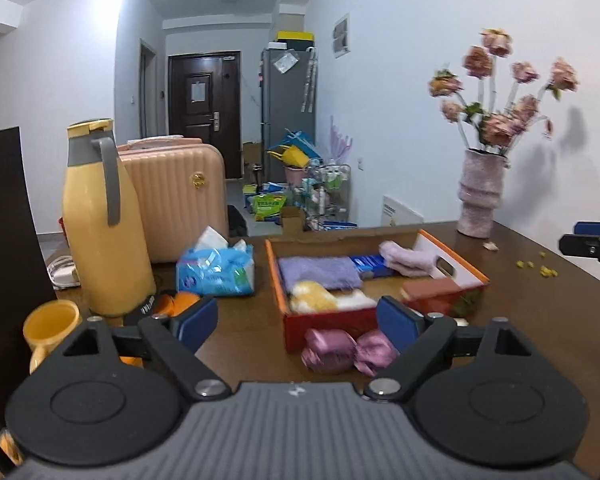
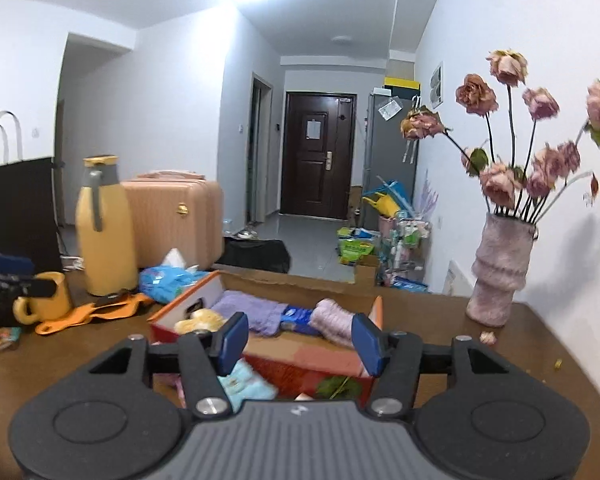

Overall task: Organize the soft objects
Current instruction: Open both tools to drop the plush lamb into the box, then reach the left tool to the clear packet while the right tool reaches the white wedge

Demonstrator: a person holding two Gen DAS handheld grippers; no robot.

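Both grippers hang above the brown table (image 1: 540, 320), empty: left gripper (image 1: 298, 322) spread wide, right gripper (image 2: 296, 342) partly spread. Below them the red cardboard box (image 1: 324, 326) holds a purple towel (image 1: 318, 272), a yellow plush (image 1: 314, 300) and a rolled pink cloth (image 1: 406, 258); pink satin bundles (image 1: 346, 350) lie just outside its front wall.
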